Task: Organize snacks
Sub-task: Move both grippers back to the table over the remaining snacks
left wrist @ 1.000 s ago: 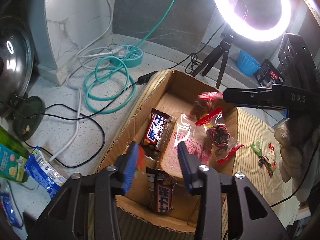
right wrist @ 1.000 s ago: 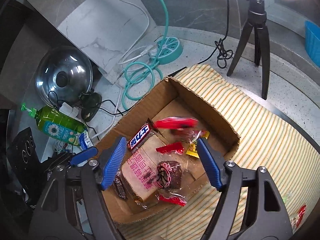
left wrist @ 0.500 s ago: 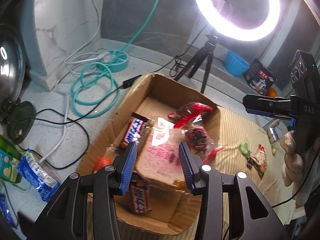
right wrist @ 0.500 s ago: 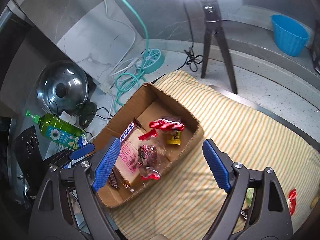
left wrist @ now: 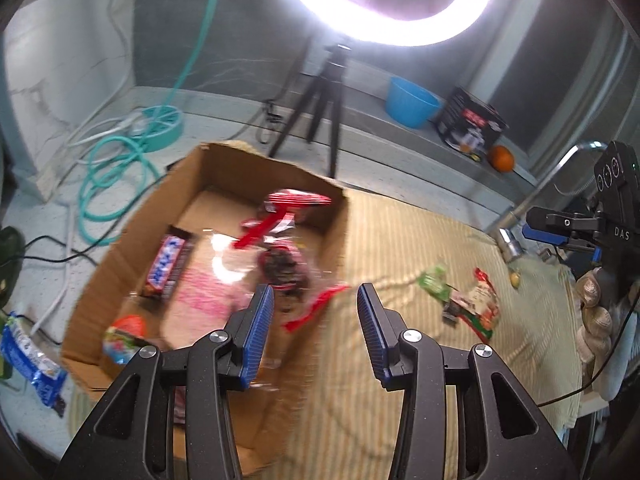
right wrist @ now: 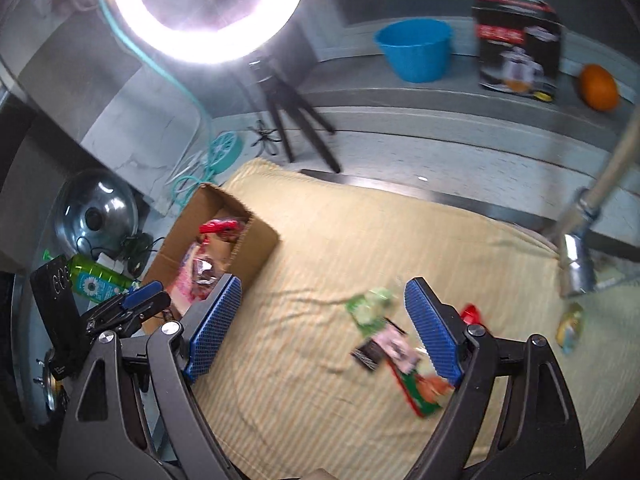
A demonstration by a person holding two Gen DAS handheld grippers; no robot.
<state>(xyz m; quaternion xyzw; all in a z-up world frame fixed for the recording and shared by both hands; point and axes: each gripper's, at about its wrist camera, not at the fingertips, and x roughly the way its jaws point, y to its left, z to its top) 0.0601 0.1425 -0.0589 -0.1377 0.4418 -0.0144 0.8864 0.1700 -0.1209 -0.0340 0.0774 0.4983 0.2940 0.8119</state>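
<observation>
A cardboard box (left wrist: 338,220) stands at the left end of a striped yellow cloth (left wrist: 400,240). In it lie a chocolate bar (left wrist: 166,266), a clear pink bag (left wrist: 208,292), red-wrapped snacks (left wrist: 296,200) and a round orange sweet (left wrist: 126,334). My left gripper (left wrist: 315,300) hovers open over the box's right wall with nothing between its blue pads. My right gripper (right wrist: 323,292) is open wide above the cloth, just left of loose packets: a green one (right wrist: 368,304), a pink-and-black one (right wrist: 384,346) and a red-green one (right wrist: 424,392). The picture is blurred by motion.
A ring light on a tripod (left wrist: 324,120) stands behind the box. A blue bowl (right wrist: 416,50), a black carton (right wrist: 518,44) and an orange (right wrist: 598,86) sit on the back ledge. A faucet (right wrist: 580,256) overhangs the cloth's right end. Hose, pot lid (right wrist: 96,216) and soap bottle (right wrist: 96,280) lie left.
Both grippers swung right, away from above the box toward the cloth; the right one went farther, now over the loose packets. A red snack seen dropping earlier now lies in the box.
</observation>
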